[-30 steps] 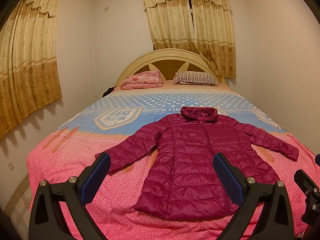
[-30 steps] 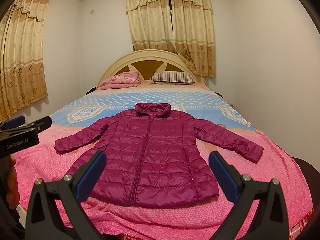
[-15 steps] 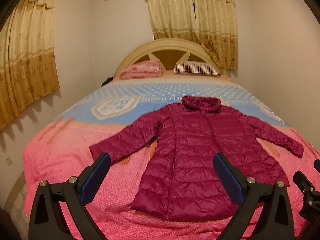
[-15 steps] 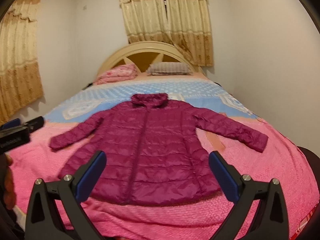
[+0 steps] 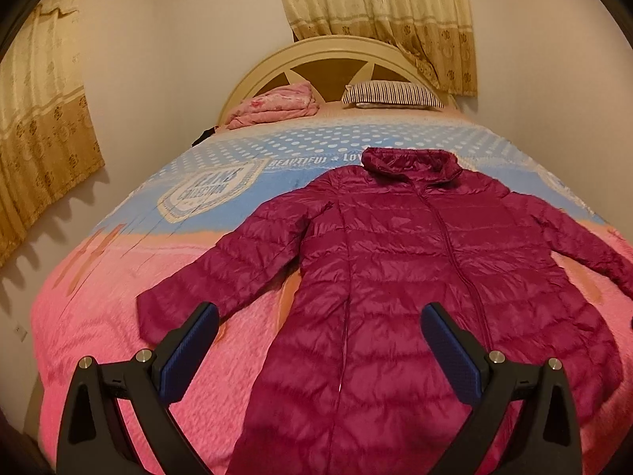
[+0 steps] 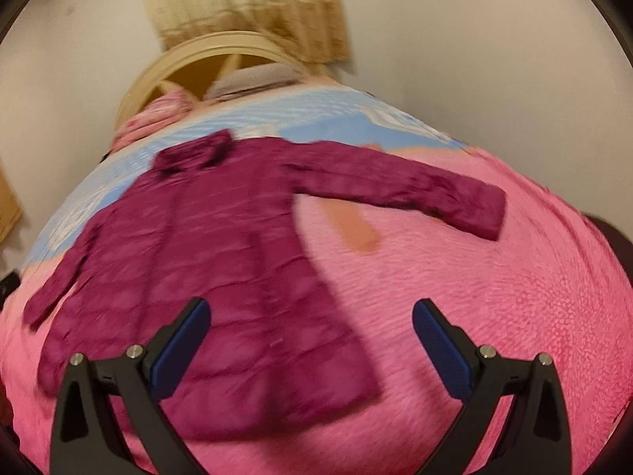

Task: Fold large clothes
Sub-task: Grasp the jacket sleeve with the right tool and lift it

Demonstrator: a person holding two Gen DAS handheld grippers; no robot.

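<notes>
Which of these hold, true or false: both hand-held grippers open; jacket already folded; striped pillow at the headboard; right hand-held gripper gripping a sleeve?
1. Both the left hand-held gripper and the right hand-held gripper are open. True.
2. The jacket is already folded. False: it lies flat, sleeves spread.
3. A striped pillow lies at the headboard. True.
4. The right hand-held gripper grips a sleeve. False: it holds nothing.

Both cams sit at the foot of the bed (image 5: 99, 316), looking up its length toward the headboard (image 5: 336, 47). The left one hangs over the jacket (image 5: 395, 277) near its left sleeve. The right one is blurry, tilted, out past the right sleeve. Both catch jacket, headboard and curtain (image 6: 245, 8).
</notes>
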